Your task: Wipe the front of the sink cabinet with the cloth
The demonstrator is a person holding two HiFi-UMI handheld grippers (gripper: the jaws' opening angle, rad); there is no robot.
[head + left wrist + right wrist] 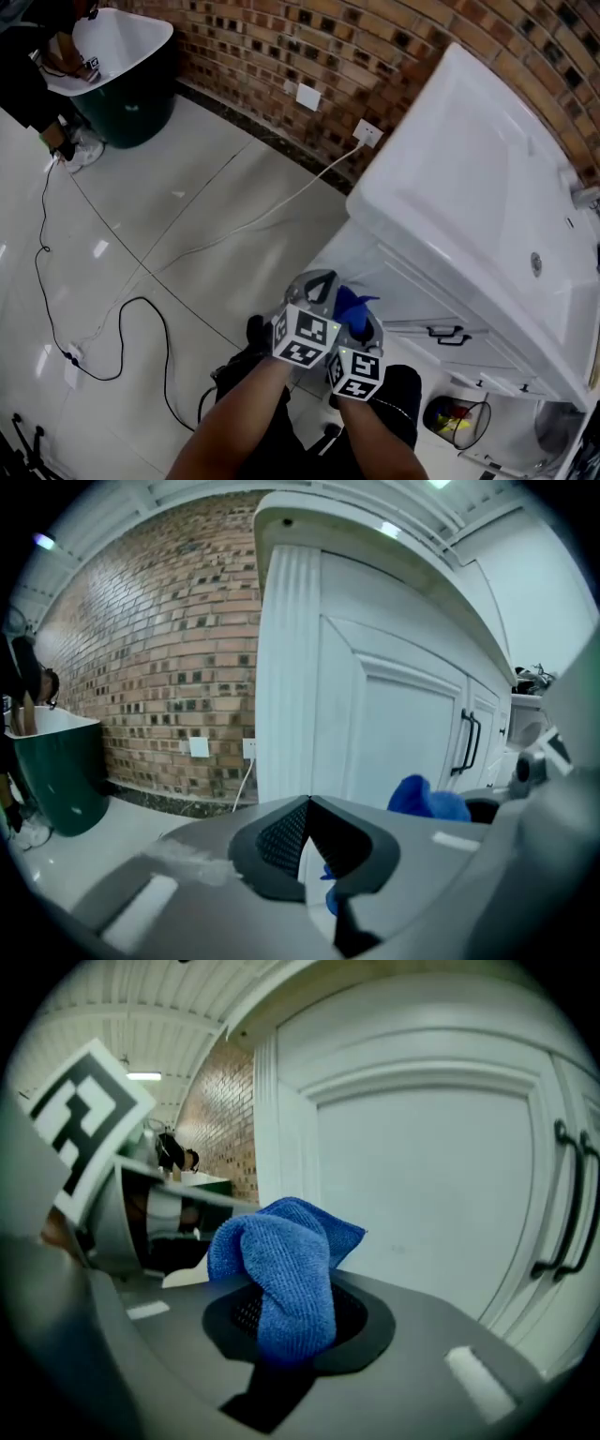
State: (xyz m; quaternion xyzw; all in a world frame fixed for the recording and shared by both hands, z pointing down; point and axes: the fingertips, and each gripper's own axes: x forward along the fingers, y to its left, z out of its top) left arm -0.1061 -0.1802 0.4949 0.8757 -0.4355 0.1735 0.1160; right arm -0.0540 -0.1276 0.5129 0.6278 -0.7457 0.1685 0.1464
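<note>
Right gripper (295, 1326) is clamped on a bunched blue cloth (286, 1269), which stands up out of the jaws just in front of a cabinet (422, 1194) door panel; contact with the panel cannot be confirmed. Left gripper (307, 832) has its jaws closed tip to tip on nothing, and sits close beside the right one, facing the cabinet's fluted corner post (289, 667). Black handles (567, 1204) sit further along the cabinet front, the sink (469, 178) lies on top of the cabinet, and a brick wall (159, 658) runs behind it.
</note>
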